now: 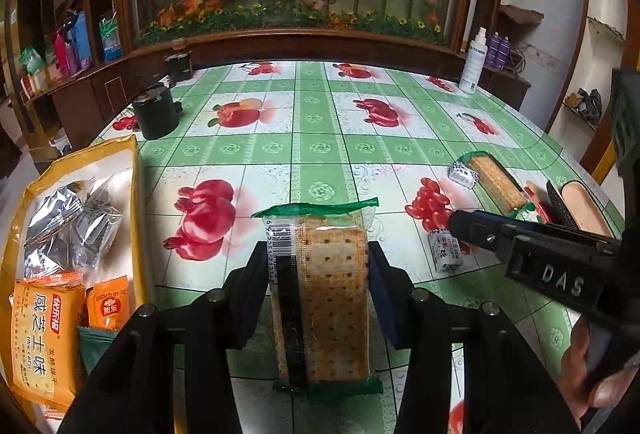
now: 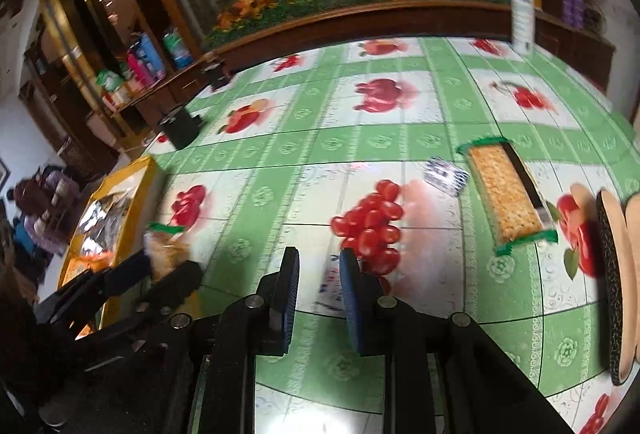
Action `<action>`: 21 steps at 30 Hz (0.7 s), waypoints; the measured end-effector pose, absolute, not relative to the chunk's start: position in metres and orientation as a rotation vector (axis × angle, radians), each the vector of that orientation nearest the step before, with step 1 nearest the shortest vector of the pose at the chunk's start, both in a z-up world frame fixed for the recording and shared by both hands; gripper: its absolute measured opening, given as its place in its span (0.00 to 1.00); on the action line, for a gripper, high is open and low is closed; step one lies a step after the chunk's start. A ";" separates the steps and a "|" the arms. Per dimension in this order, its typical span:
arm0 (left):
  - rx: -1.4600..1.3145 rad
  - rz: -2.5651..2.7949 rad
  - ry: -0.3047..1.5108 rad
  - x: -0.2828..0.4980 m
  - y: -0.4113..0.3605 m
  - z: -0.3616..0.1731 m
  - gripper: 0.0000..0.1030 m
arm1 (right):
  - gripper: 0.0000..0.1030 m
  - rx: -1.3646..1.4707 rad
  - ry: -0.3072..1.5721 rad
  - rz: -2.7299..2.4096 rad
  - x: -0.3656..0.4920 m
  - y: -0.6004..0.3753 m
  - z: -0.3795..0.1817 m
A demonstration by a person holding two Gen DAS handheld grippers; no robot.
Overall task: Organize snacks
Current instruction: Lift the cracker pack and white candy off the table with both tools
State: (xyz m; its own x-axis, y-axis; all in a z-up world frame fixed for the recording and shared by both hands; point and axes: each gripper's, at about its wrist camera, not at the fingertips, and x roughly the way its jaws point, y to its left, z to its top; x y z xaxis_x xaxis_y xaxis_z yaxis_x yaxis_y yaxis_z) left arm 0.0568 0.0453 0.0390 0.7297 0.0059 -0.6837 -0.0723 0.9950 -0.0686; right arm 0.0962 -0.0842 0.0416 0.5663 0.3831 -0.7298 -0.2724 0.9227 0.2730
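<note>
Left gripper (image 1: 318,270) tilts down over the table (image 1: 360,153), clamped on a cracker pack (image 1: 320,294) beside the yellow snack tray (image 1: 136,218). Right gripper (image 2: 319,276) angles down, closed; a small blurred packet (image 2: 330,288) sits between its pads, contact unclear.

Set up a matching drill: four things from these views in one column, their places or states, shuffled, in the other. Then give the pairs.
Things:
1. left tool
2. right tool
3. yellow cardboard snack box
4. white plastic spray bottle

Places or states:
A. standing upright at the table's far edge
B. at the table's left edge, packets inside
C. shut on a small white wrapped candy
D. shut on a clear, green-edged cracker pack

Pairs: 1-D, 2-C, 3-B, 4-A
</note>
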 end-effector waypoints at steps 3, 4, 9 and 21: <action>-0.100 0.040 0.755 0.057 0.046 0.040 0.45 | 0.24 0.163 0.910 0.358 0.102 -0.094 0.039; -0.100 0.041 0.754 0.057 0.046 0.040 0.45 | 0.30 0.165 0.920 0.352 0.104 -0.096 0.037; -0.102 0.041 0.753 0.056 0.046 0.040 0.45 | 0.38 0.118 0.947 0.351 0.105 -0.085 0.028; -0.118 0.036 0.739 0.054 0.046 0.046 0.45 | 0.20 0.049 0.947 0.320 0.103 -0.078 0.021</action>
State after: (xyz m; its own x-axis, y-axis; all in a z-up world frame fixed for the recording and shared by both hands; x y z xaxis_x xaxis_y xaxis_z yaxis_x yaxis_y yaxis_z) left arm 0.0539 0.0465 0.0462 0.7388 -0.0089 -0.6739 -0.0745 0.9927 -0.0947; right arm 0.1027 -0.0784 0.0207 0.5409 0.2908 -0.7892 -0.2480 0.9518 0.1808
